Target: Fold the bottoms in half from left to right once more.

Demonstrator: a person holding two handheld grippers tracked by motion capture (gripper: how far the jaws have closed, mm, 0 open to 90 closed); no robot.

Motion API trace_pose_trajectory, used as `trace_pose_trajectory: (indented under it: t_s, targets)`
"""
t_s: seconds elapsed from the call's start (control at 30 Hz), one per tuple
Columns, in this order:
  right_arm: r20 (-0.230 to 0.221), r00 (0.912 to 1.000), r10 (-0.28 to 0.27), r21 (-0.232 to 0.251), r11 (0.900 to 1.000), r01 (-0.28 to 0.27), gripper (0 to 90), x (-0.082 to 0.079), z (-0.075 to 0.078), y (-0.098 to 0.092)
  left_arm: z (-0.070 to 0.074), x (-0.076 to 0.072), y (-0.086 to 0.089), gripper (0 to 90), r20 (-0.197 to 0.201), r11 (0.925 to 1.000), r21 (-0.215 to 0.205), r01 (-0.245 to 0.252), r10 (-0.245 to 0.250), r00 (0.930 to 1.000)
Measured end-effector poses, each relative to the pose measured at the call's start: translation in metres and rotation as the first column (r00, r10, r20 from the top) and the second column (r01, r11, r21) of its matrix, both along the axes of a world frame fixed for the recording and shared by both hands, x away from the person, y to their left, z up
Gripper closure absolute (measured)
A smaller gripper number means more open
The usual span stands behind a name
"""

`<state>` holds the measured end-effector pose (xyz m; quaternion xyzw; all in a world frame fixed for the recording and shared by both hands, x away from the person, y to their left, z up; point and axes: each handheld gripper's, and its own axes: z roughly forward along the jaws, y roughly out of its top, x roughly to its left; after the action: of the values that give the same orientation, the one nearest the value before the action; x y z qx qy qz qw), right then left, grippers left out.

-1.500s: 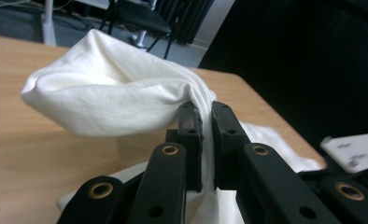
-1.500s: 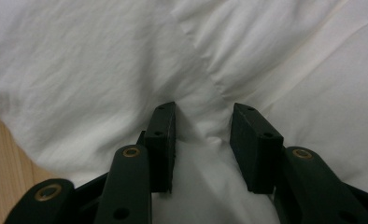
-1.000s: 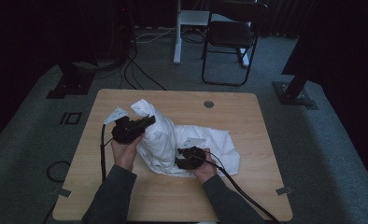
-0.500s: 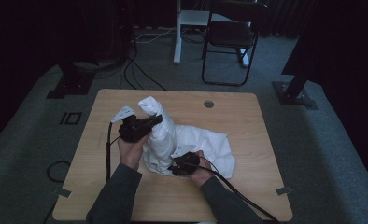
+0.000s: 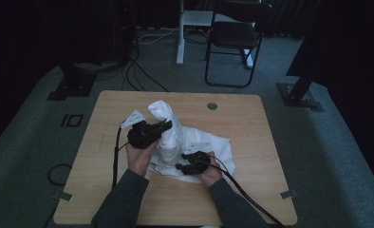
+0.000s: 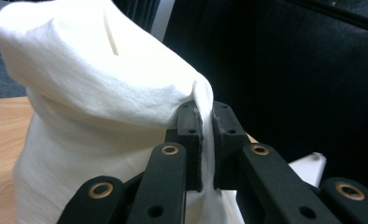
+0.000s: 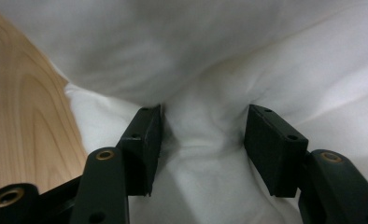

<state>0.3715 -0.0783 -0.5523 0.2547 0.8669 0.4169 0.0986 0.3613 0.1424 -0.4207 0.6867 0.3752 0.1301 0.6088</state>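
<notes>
A white cloth [image 5: 175,137] lies bunched in the middle of the wooden table [image 5: 251,123], one part pulled up into a tall peak. My left gripper [image 5: 165,126] is raised beside that peak and shut on a fold of the white cloth [image 6: 102,88], the fabric pinched between its pads [image 6: 194,135]. My right gripper [image 5: 181,167] sits low on the cloth near the table's front. Its jaws stand apart with a hump of white cloth [image 7: 205,135] between the fingers [image 7: 145,140], which press into the fabric.
A round grommet hole [image 5: 212,106] sits in the table near the far edge. A black chair [image 5: 235,38] and a white stand [image 5: 185,23] are on the carpet beyond the table. Cables [image 5: 116,156] trail off both grippers toward the front edge.
My left gripper has risen and moved right, lifting the cloth into a taller peak. The right gripper has slid left along the cloth near the front.
</notes>
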Motion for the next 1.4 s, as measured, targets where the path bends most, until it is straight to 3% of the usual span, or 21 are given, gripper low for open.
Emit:
trace_pose_trajectory:
  t_s: [0.1,0.17,0.2,0.23,0.3,0.37,0.43,0.47,0.53,0.57,0.67,0.77,0.87,0.93,1.0,1.03,1.1,1.13,1.23,1.3,1.4]
  targets:
    - [-0.026,0.997,0.073,-0.023,0.997,-0.073,40.4,0.002,0.006,0.006,-0.004,0.002,-0.003,84.4,-0.008,1.0,0.009,0.004,-0.004,1.0]
    - [0.01,0.9958,0.091,-0.022,0.996,-0.091,40.0,-0.005,0.019,-0.001,-0.007,0.004,-0.003,84.3,-0.013,1.0,0.005,0.005,-0.004,0.9999]
    - [0.022,0.9967,0.079,0.002,0.997,-0.079,41.2,-0.008,0.025,-0.009,-0.008,0.003,-0.003,84.3,-0.016,0.9999,0.007,0.008,-0.008,0.9998]
    - [0.032,0.9988,0.037,0.04,0.998,-0.038,42.3,-0.011,0.032,-0.023,-0.008,0.003,-0.003,84.3,-0.014,0.9999,0.011,0.009,-0.009,0.9999]
    - [0.036,0.9973,-0.064,0.047,0.997,0.062,41.7,-0.012,0.035,-0.043,-0.008,0.002,-0.004,84.3,-0.01,0.9998,0.021,0.008,-0.008,0.9999]
    - [0.03,0.9849,-0.171,-0.01,0.985,0.171,39.2,-0.008,0.028,-0.058,-0.008,0.001,-0.005,84.3,-0.01,0.9997,0.023,0.011,-0.011,0.9999]
    - [-0.041,0.9735,-0.225,-0.037,0.974,0.224,36.3,0.0,0.013,-0.063,-0.008,0.001,-0.008,84.3,-0.009,0.9996,0.025,0.014,-0.014,0.9999]
    - [-0.056,0.9708,-0.233,-0.049,0.972,0.231,36.2,0.003,0.006,-0.061,-0.008,0.0,-0.009,84.3,-0.007,0.9993,0.033,0.014,-0.014,0.9999]
    - [-0.045,0.9724,-0.229,-0.066,0.972,0.226,35.2,0.007,-0.005,-0.05,-0.009,-0.001,-0.011,84.3,-0.004,0.9988,0.047,0.017,-0.017,0.9998]
    - [-0.015,0.9749,-0.222,-0.067,0.973,0.221,35.8,0.008,-0.007,-0.044,-0.009,-0.002,-0.012,84.3,-0.004,0.9986,0.051,0.018,-0.018,0.9998]
    - [-0.004,0.9801,-0.198,-0.072,0.978,0.197,36.5,0.017,-0.006,-0.03,-0.009,-0.003,-0.014,84.3,-0.006,0.9974,0.07,0.015,-0.015,0.9999]
    - [0.005,0.9886,-0.151,-0.054,0.987,0.151,36.0,0.028,-0.007,-0.012,-0.012,-0.002,-0.015,84.3,-0.015,0.9973,0.072,0.01,-0.009,0.9999]
    - [0.01,0.9974,-0.072,-0.075,0.995,0.072,35.7,0.034,-0.005,0.004,-0.017,0.001,-0.014,84.3,-0.03,0.9974,0.072,0.0,0.002,0.9996]
    - [0.017,0.9992,-0.036,-0.074,0.997,0.037,36.8,0.032,0.002,0.001,-0.019,0.002,-0.012,84.3,-0.037,0.9981,0.062,0.001,0.001,0.9993]
    - [0.015,0.9982,-0.058,-0.001,0.998,0.058,40.9,0.027,0.013,-0.017,-0.02,0.002,-0.01,84.3,-0.033,0.9978,0.067,0.001,0.001,0.9995]
    - [0.035,0.9949,-0.095,0.019,0.995,0.094,40.9,0.024,0.018,-0.027,-0.02,0.003,-0.009,84.3,-0.034,0.9978,0.066,-0.001,0.003,0.9994]
    - [0.058,0.9831,-0.174,0.001,0.985,0.174,40.7,0.021,0.022,-0.045,-0.02,0.003,-0.009,84.3,-0.034,0.9981,0.061,-0.004,0.006,0.9994]
    - [0.047,0.9786,-0.2,-0.03,0.979,0.202,39.6,0.022,0.019,-0.049,-0.02,0.003,-0.01,84.2,-0.034,0.9981,0.061,-0.006,0.008,0.9994]
    - [0.022,0.9761,-0.216,-0.12,0.969,0.217,38.5,0.027,-0.003,-0.049,-0.02,0.002,-0.014,84.2,-0.031,0.9976,0.068,-0.006,0.008,0.9995]
    - [0.001,0.9743,-0.225,-0.064,0.972,0.225,40.1,0.027,-0.008,-0.046,-0.021,0.002,-0.016,84.2,-0.033,0.9969,0.078,-0.004,0.007,0.9994]
    - [0.022,0.9787,-0.204,-0.042,0.978,0.205,45.4,0.025,-0.01,-0.038,-0.017,0.003,-0.02,84.3,-0.047,0.9976,0.069,0.003,0.0,0.9989]
